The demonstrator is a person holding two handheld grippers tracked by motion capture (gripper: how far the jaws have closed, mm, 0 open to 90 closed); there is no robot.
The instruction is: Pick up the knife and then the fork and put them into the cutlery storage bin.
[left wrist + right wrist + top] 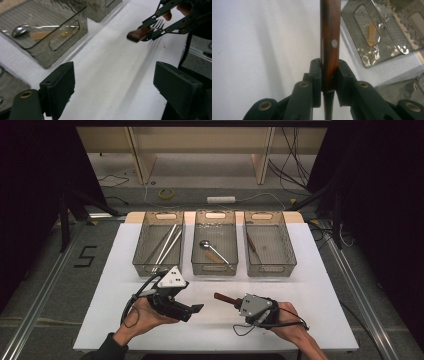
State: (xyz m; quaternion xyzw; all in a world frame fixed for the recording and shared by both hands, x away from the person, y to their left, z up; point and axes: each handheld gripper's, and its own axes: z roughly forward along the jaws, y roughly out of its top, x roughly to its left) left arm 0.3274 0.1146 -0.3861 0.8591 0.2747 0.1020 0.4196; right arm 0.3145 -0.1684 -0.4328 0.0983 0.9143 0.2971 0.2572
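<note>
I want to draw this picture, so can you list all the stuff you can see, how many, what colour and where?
White rectangular table top: one, white, under everything.
See-through grey plastic bins: three, smoky grey, in a row at the table's far side.
Long thin silver metal sticks: a few, silver, in the left bin; what they are I cannot tell.
Silver metal spoon: one, silver, in the middle bin, next to a pale wooden handle.
Dark-handled utensil: one, brown, in the right bin.
Brown wooden-handled metal fork: one, brown and silver, clamped in the right gripper.
Left gripper: one, black, jaws wide open, nothing between them.
Right gripper: one, black, shut on the fork handle.
</note>
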